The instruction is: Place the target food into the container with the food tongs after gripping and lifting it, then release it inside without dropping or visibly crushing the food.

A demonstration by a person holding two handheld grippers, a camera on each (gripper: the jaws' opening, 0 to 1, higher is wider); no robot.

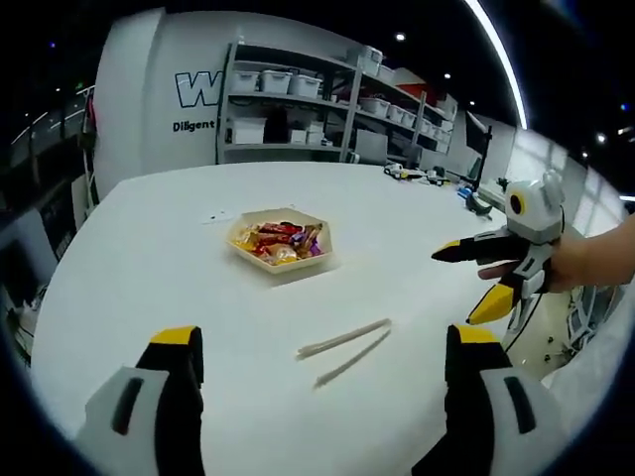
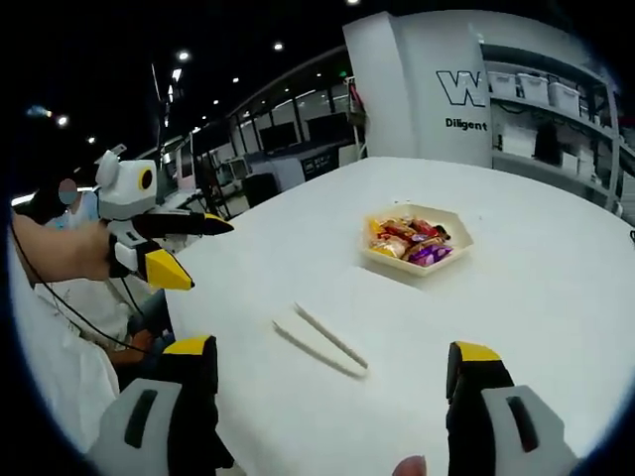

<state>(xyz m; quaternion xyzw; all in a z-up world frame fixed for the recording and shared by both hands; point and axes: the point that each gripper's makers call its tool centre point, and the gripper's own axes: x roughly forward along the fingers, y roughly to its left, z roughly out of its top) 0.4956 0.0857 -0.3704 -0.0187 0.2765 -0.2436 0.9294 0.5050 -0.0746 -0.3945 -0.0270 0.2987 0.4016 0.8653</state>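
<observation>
A pale hexagonal tray (image 1: 298, 268) (image 2: 412, 266) sits mid-table, holding several wrapped candies (image 1: 278, 240) (image 2: 409, 240) in red, yellow and purple. Pale food tongs (image 1: 345, 349) (image 2: 319, 340) lie flat on the white table, nearer than the tray. My left gripper (image 1: 325, 342) is open, its yellow-tipped jaws wide apart and empty, short of the tongs. My right gripper (image 2: 332, 352) is likewise open and empty above the table. In the left gripper view the right gripper (image 1: 454, 288) hovers open off to the right, held by a hand. The left gripper (image 2: 206, 255) appears open at the left of the right gripper view.
The round white table (image 1: 149, 258) has its edge close on both sides. Shelves with storage bins (image 1: 298, 109) stand behind it. Small items (image 1: 417, 174) lie at its far right. A small card (image 1: 216, 214) lies left of the tray. A person (image 2: 69, 198) sits beyond the table.
</observation>
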